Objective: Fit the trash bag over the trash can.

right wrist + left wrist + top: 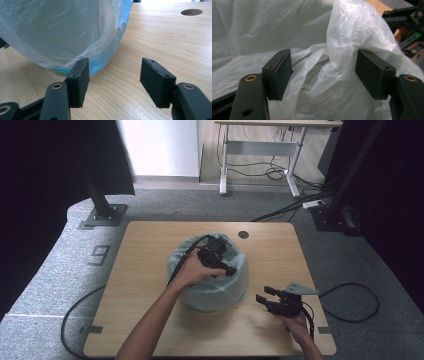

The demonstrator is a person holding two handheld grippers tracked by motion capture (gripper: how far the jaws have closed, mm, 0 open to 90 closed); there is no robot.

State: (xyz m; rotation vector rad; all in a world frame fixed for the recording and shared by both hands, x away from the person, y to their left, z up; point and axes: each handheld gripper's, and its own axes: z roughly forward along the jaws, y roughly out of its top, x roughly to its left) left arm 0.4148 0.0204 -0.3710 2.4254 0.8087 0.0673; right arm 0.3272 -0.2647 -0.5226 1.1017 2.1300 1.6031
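Observation:
A round blue bin (220, 292) lined with a thin translucent plastic bag (352, 32) stands in the middle of the wooden table (145, 250). My left gripper (230, 270) reaches over the bin's mouth from the left. In the left gripper view its jaws (323, 72) stand wide apart, with a crumpled fold of the bag rising between them; the pads do not squeeze it. My right gripper (264, 295) hovers low over the table to the right of the bin, open (113, 75) with nothing between its pads. The bin's bagged wall (62, 30) sits just beyond its left pad.
A round cable hole (243, 234) pierces the tabletop behind the bin. Black stand posts (102, 205) rise from the grey carpet at the far left and right. A white desk frame (260, 150) and loose cables lie beyond the table. Gripper cables trail off both sides.

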